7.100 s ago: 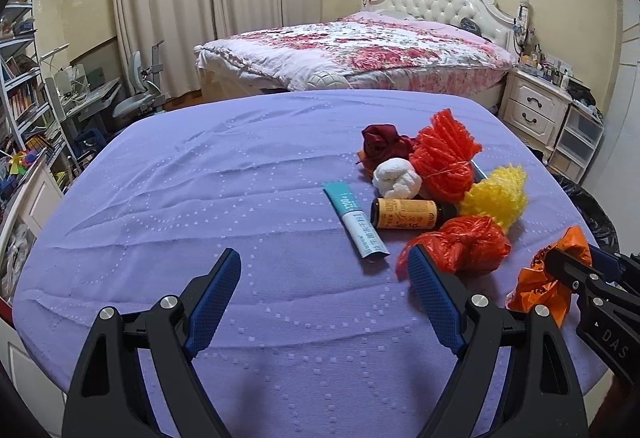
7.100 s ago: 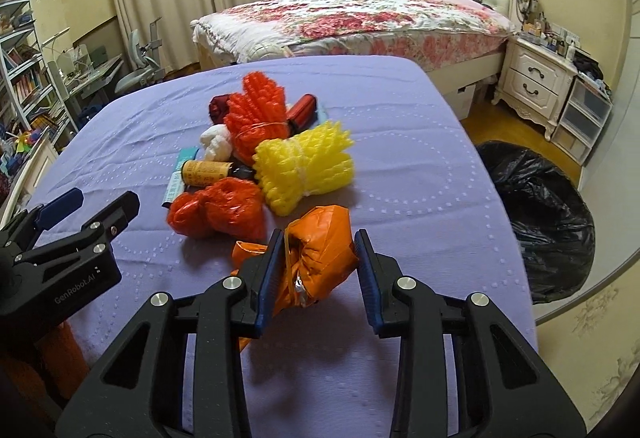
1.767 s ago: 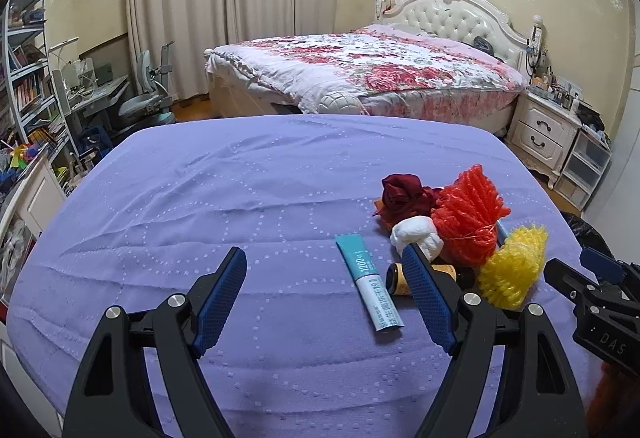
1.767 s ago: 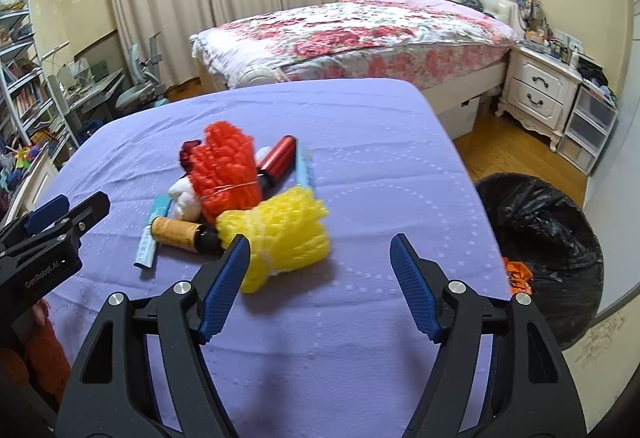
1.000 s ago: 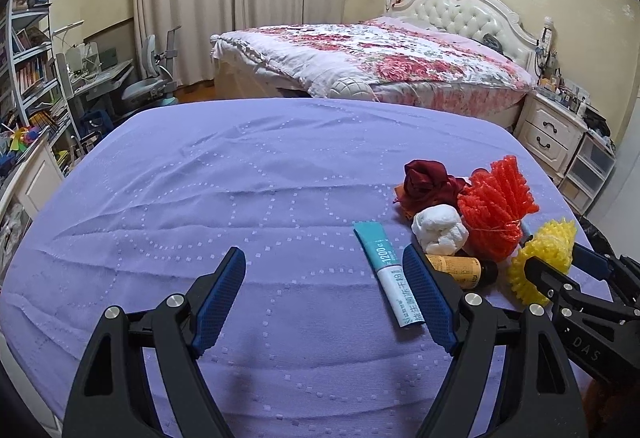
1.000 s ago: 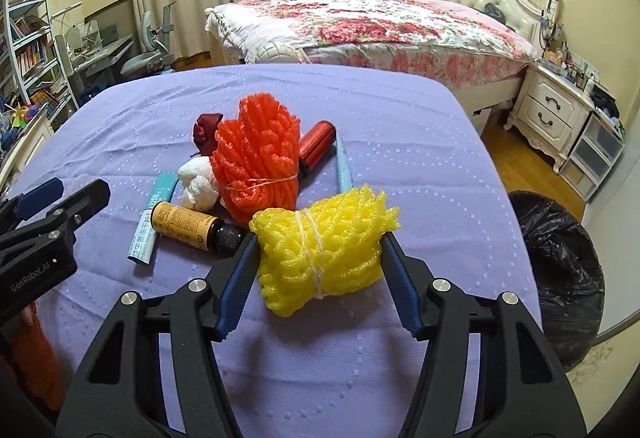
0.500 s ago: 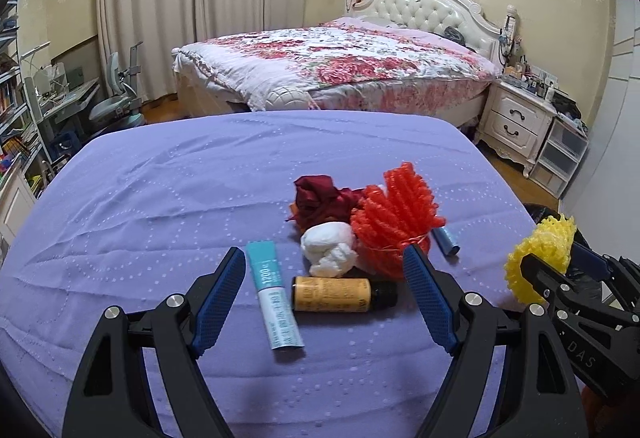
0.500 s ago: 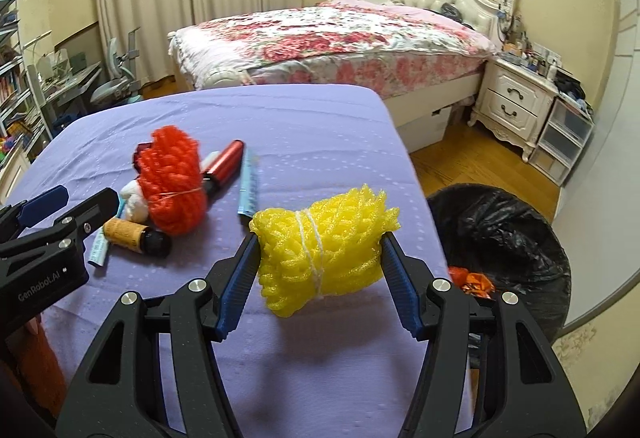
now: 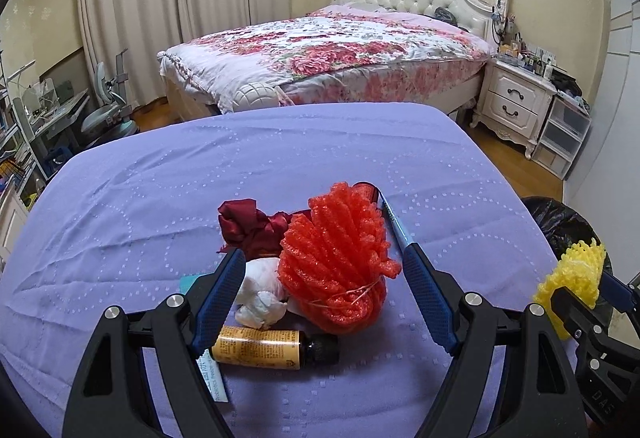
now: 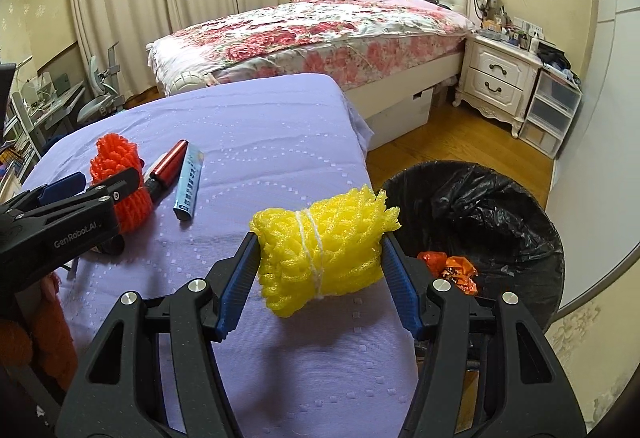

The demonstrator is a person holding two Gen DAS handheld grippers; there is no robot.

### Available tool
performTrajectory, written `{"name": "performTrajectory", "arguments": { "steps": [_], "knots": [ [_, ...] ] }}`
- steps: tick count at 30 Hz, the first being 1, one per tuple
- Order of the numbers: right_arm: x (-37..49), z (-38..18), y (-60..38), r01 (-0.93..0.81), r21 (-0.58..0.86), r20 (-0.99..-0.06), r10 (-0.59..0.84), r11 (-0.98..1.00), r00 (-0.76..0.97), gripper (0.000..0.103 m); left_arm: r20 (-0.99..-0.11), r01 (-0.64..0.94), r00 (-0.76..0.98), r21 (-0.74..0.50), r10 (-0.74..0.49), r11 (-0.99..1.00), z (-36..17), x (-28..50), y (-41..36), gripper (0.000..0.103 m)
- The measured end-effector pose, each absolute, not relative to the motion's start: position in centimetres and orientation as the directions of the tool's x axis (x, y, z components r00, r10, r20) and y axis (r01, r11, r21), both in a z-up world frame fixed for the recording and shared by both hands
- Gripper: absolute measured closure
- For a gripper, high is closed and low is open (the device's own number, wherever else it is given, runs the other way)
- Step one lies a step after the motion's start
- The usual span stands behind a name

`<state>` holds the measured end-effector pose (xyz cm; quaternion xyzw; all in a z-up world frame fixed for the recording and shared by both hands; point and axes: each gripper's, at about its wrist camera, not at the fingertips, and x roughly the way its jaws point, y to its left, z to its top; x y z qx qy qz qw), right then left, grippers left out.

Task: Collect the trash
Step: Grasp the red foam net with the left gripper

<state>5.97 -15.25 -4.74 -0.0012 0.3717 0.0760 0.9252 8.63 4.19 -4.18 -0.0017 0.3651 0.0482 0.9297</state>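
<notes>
My right gripper [image 10: 318, 272] is shut on a yellow foam net bundle [image 10: 320, 250] and holds it above the table's right edge, beside the black-lined trash bin [image 10: 500, 197]. The bundle also shows at the right in the left wrist view [image 9: 576, 274]. My left gripper [image 9: 326, 302] is open around a red foam net bundle [image 9: 336, 258] on the purple table [image 9: 200, 177]. Next to it lie a white crumpled wad [image 9: 260, 294], a dark red cloth [image 9: 248, 226], an amber bottle [image 9: 264, 346], a teal tube [image 9: 214, 378] and a blue tube [image 10: 189, 185].
Orange and red trash [image 10: 448, 266] lies inside the bin. A red cylinder [image 10: 166, 165] lies by the blue tube. A bed [image 9: 340, 53] and a white nightstand [image 9: 516, 105] stand beyond the table. A desk and chair [image 9: 104, 105] are at far left.
My right gripper has carried the yellow bundle rightward off the pile toward the bin. My left gripper has moved right and forward, now straddling the red foam bundle.
</notes>
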Motion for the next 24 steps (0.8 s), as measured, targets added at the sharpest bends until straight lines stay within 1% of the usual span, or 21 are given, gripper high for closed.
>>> {"name": "performTrajectory", "arguments": {
  "steps": [1,2,3,4,5,8,15,19,24],
  "knots": [
    [6.1,-4.8,-15.3,-0.141,0.057,-0.69,0.141,0.988,0.71,0.043,-0.68,-0.094,0.728,0.036,0.093,0.995,-4.3,8.7,4.1,0.026],
    [6.1,-4.9,-15.4,-0.142,0.059,-0.691,0.143,0.988,0.709,0.043,-0.68,-0.094,0.726,0.041,0.096,0.995,-4.4,8.8,4.1,0.033],
    [6.2,-5.0,-15.4,-0.142,0.06,-0.692,0.144,0.988,0.708,0.043,-0.686,-0.09,0.721,0.046,0.097,0.995,-4.6,9.0,4.0,0.037],
    [6.1,-5.1,-15.5,-0.143,0.062,-0.692,0.145,0.988,0.707,0.043,-0.69,-0.087,0.717,0.051,0.098,0.995,-4.7,9.1,4.0,0.046],
    [6.1,-5.1,-15.5,-0.143,0.063,-0.693,0.146,0.988,0.706,0.043,-0.692,-0.079,0.716,0.052,0.093,0.996,-4.8,9.2,4.0,0.052],
    [6.1,-5.2,-15.5,-0.143,0.063,-0.693,0.146,0.988,0.706,0.043,-0.683,-0.074,0.726,0.049,0.088,0.996,-4.8,9.0,4.0,0.055],
    [5.9,-4.9,-15.7,-0.138,0.063,-0.684,0.143,0.988,0.715,0.043,-0.656,-0.067,0.751,0.041,0.077,0.997,-3.6,7.7,3.9,0.056],
    [5.5,-4.4,-16.2,-0.128,0.059,-0.673,0.134,0.99,0.727,0.043,-0.633,-0.039,0.773,0.021,0.044,0.999,-2.3,6.8,3.2,0.056],
    [5.0,-3.6,-17.6,-0.093,0.045,-0.658,0.099,0.995,0.747,0.043,-0.604,0.028,0.796,-0.01,-0.028,1.0,-0.9,5.8,1.7,0.056]
  ]
}}
